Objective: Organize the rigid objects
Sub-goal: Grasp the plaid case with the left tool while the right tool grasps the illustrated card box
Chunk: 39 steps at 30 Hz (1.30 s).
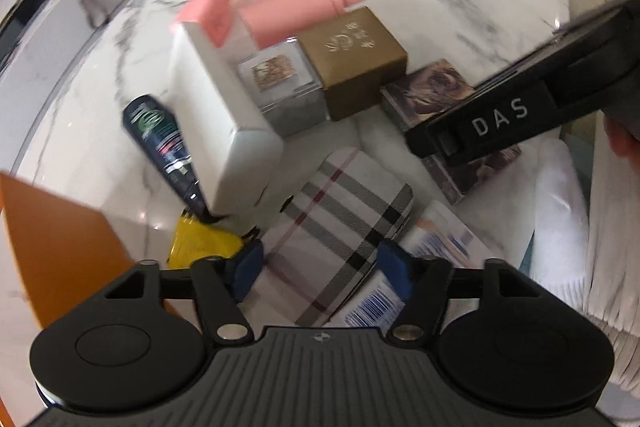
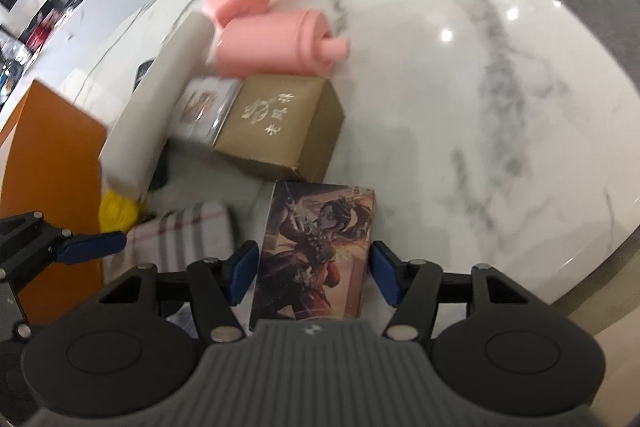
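The right tool [image 2: 313, 274] stands astride the illustrated card box [image 2: 316, 251]. One blue pad lies against the box's left edge; the other shows a sliver of gap on the right, so I read this tool as released, not yet clenched on anything. The box lies flat on the marble tabletop [image 2: 460, 107], its long axis running straight away from the tool, in line with the fingers. That is the relation the coming move turns on, I judge: a squeeze would take the box across its short width, and the right hand is plainly the nearer one.

The left tool [image 1: 320, 269] hangs released over the plaid case [image 1: 344, 223], pads spread either side and pressing nothing. The case lies flat and slants away up-right, partly over a white packet with a barcode [image 1: 370, 311]. A yellow packet [image 1: 200, 243] sits just left of it.

Farther out, the rest is gathered close:
- gold box [image 1: 352, 63]
- small silver box [image 1: 288, 91], touching the gold one
- long white box [image 1: 224, 131], with a dark tube [image 1: 164, 143] beside it
- pink bottle [image 1: 296, 11], lying on its side behind them

An orange board [image 1: 52, 247] stands at the left edge. No tray or bin is visible; everything rests on the bare tabletop
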Tool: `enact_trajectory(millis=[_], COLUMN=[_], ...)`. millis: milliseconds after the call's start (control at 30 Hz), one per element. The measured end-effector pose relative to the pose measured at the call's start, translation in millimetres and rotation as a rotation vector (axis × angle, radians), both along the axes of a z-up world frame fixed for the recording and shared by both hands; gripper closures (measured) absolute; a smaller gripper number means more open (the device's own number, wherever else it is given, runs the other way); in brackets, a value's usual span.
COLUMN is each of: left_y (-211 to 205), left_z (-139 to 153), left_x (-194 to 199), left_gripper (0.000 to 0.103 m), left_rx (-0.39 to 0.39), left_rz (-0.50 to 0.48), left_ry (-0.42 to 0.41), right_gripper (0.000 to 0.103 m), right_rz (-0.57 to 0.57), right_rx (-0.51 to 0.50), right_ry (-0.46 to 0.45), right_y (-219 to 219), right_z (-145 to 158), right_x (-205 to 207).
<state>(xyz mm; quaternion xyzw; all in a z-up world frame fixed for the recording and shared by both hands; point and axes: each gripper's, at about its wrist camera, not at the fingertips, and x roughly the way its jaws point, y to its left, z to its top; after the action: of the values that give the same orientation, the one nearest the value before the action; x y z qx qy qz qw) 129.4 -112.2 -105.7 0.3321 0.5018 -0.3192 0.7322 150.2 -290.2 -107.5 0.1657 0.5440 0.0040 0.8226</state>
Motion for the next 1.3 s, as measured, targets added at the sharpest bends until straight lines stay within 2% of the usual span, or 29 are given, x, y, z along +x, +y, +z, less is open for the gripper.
enact_trajectory(millis=[133, 233, 333, 500, 567, 633, 667, 800, 933, 1067, 1167, 1200, 1233, 1300], left_y=[-8.9, -13.3, -12.3, -5.6, -4.4, -1.6, 1.0, 11.6, 20.9, 26.1, 20.7, 19.3, 18.9, 10.8], left_z=[-9.2, -14.3, -15.4, -16.8, -15.9, -14.6, -13.9, -9.0, -1.5, 6.7, 10.8, 11.8, 14.0, 18.9], left_x=[2.5, 6.0, 17.1, 28.4, 27.7, 26.7, 26.1, 23.1, 18.1, 8.8, 4.4, 1.2, -1.5, -8.7], left_gripper=[0.014, 0.012, 0.015, 0.022, 0.024, 0.025, 0.025, 0.025, 0.027, 0.028, 0.030, 0.037, 0.058, 0.074], left_rx=[0.046, 0.061, 0.026, -0.041, -0.044, -0.056, -0.068, -0.110, -0.141, -0.150, -0.128, -0.120, -0.123, -0.083], left_rz=[-0.067, -0.091, -0.050, 0.071, 0.112, 0.151, 0.180, 0.281, 0.359, 0.400, 0.397, 0.389, 0.369, 0.330], left_ry=[0.013, 0.013, 0.060, 0.110, 0.104, 0.116, 0.126, 0.123, 0.115, 0.114, 0.096, 0.087, 0.082, 0.014], right_gripper=[0.039, 0.038, 0.027, 0.026, 0.028, 0.043, 0.045, 0.061, 0.077, 0.077, 0.061, 0.056, 0.055, 0.054], right_rz=[0.019, 0.019, 0.032, 0.056, 0.059, 0.056, 0.056, 0.027, 0.038, 0.041, 0.066, 0.074, 0.087, 0.105], right_rx=[0.029, 0.047, 0.086, 0.071, 0.066, 0.057, 0.068, 0.133, 0.149, 0.170, 0.168, 0.150, 0.130, 0.109], right_ry=[-0.013, -0.018, -0.007, -0.024, -0.033, -0.041, -0.042, -0.038, -0.057, -0.048, -0.037, -0.048, -0.056, -0.061], right_y=[0.4, -1.4, -2.8, -0.6, 0.1, -0.6, -1.8, -10.9, -11.1, -11.5, -8.6, -6.7, -3.7, -0.3], right_z=[-1.5, -1.1, -2.4, -1.2, -1.2, -0.9, -1.1, -2.7, -0.3, 0.7, 2.3, 4.4, 6.5, 7.8], right_x=[5.8, 5.7, 6.5, 3.9, 4.2, 3.5, 3.3, 3.6, 0.6, -0.8, -2.3, -4.5, -6.0, -7.5])
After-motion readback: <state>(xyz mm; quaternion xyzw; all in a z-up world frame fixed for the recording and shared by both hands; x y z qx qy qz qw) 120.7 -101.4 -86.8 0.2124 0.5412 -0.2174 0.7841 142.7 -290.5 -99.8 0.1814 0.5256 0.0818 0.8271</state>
